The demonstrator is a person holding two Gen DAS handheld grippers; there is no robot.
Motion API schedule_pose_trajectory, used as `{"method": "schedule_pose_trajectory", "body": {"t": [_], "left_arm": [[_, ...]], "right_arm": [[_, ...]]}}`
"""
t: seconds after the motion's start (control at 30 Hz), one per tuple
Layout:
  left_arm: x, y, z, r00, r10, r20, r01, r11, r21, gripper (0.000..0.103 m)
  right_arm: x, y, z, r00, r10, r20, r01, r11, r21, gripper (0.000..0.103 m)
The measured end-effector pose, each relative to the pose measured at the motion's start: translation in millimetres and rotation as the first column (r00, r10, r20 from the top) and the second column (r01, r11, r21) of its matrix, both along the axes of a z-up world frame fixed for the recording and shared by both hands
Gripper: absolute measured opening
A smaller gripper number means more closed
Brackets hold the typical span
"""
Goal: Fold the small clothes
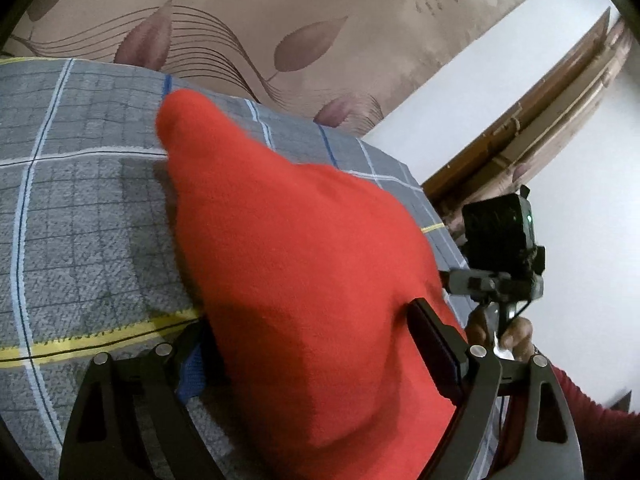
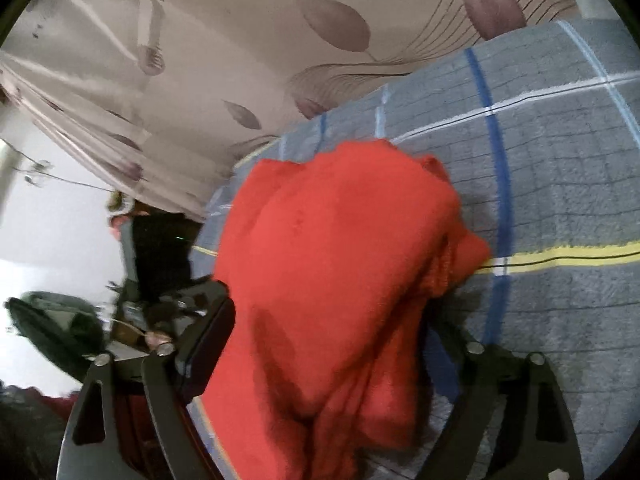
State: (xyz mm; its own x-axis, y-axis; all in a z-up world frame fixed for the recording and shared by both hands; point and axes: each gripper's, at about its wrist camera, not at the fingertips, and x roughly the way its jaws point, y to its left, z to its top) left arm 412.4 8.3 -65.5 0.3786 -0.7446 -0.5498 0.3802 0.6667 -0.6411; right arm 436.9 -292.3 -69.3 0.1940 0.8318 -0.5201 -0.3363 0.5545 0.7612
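Both tongs' jaws around red garment point(image 1: 304, 264) on plaid blanket point(image 1: 80, 208)

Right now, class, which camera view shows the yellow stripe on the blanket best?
The right wrist view: the yellow stripe runs long and unbroken from the red cloth to the picture's edge. The left wrist view shows a shorter stretch that vanishes behind the cloth and tool.
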Motion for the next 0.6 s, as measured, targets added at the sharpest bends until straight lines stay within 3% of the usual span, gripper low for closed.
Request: {"method": "schedule_pose_trajectory", "body": {"t": [0.1,0.27,0.43,0.5,0.6], "left_arm": [[2.6,-1.0,0.0,1.000,-0.001,-0.006,0.001,1.000,-0.007,0.087],[1.2,-4.3,-0.4,1.000,-0.003,-0.011,0.002,1.000,-0.010,0.087],[-0.6,-8.9,0.2,1.000,0.009,-0.005,-0.009,1.000,0.001,0.086],[-0.1,-10.4,-0.2,1.000,0.017,-0.005,-0.017,1.000,0.016,0.079],[2.6,-9.7,-1.9,0.999,0.030,-0.018,-0.030,0.999,0.023,0.064]], "right_arm": [[2.2,-8.7,-5.0,0.999,-0.022,-0.024,0.023,0.999,0.029,0.065],[4.8,14.6,-1.9,0.999,0.027,-0.020,-0.027,1.000,-0.003,0.069],[7.1,25.5,-3.0,1.000,0.022,-0.019,-0.022,0.999,-0.025,0.066],[6.6,23.3,-6.6,0.999,0.010,-0.037,-0.011,0.999,-0.037,0.048],[10.4,16.2,-13.2,0.997,-0.007,-0.071,0.006,1.000,-0.007,0.038]]}}
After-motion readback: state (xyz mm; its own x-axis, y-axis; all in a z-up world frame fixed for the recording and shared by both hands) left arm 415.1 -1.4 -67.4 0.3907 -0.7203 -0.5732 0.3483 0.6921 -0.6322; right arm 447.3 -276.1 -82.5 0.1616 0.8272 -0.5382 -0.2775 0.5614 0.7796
